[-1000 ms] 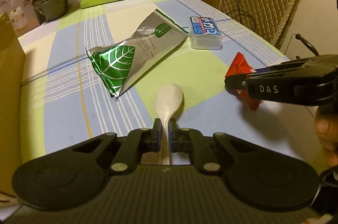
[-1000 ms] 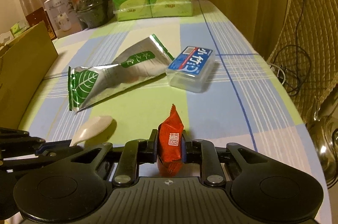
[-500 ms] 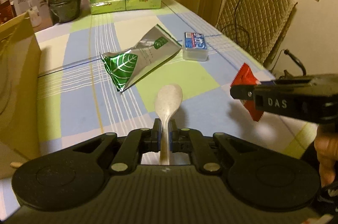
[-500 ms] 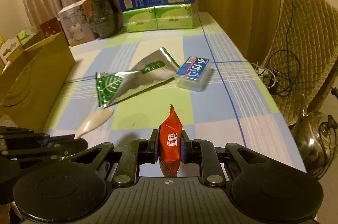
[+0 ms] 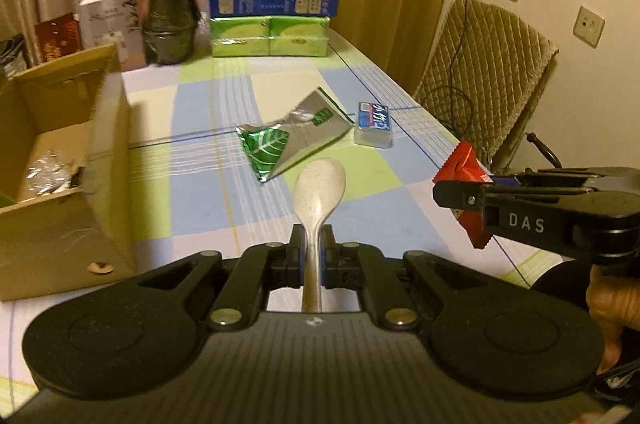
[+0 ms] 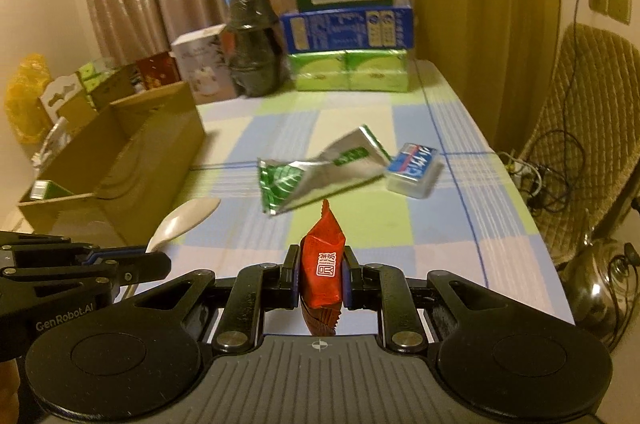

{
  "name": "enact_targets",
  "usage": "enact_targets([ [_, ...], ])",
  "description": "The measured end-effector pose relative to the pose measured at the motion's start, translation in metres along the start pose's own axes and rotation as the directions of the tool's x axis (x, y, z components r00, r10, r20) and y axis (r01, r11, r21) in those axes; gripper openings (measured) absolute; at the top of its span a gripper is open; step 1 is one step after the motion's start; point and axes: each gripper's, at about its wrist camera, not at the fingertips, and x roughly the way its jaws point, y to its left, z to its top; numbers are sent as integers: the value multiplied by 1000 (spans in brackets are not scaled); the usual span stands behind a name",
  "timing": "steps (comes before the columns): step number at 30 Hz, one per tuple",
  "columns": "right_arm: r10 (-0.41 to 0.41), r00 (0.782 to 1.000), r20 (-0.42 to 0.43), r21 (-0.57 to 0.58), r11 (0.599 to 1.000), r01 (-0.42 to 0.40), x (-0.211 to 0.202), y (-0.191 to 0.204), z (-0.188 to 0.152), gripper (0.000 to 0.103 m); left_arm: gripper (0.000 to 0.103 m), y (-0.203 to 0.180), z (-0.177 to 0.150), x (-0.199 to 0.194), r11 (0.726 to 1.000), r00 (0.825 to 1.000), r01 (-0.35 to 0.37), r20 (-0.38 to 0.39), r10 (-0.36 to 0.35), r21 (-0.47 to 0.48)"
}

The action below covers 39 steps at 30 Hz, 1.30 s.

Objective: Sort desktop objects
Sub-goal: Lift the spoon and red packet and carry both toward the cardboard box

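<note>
- My left gripper (image 5: 313, 248) is clamped on the handle of a pale spoon (image 5: 319, 184), held clear above the counter (image 5: 192, 208).
- My right gripper (image 6: 322, 274) grips a red candy packet (image 6: 323, 266).
- Step: carrying both, probably toward the cardboard box (image 5: 108, 144) at left; next, swing over its opening and release.
- Beyond: green foil pouch (image 5: 288, 140) and small plastic case (image 5: 374, 124) remain unsorted.

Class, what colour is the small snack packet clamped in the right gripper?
Red small snack packet, white printed label; right wrist view.
</note>
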Motion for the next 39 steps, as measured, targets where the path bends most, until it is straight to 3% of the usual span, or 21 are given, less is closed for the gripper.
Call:
enact_targets([
  [16, 55, 998, 29, -78, 996, -52, -17, 39, 10, 16, 4, 29, 2, -60, 996, 996, -59, 68, 63, -65],
  [39, 137, 991, 8, -180, 975, -134, 1, 99, 20, 16, 4, 81, 3, -91, 986, 984, -132, 104, 143, -106],
])
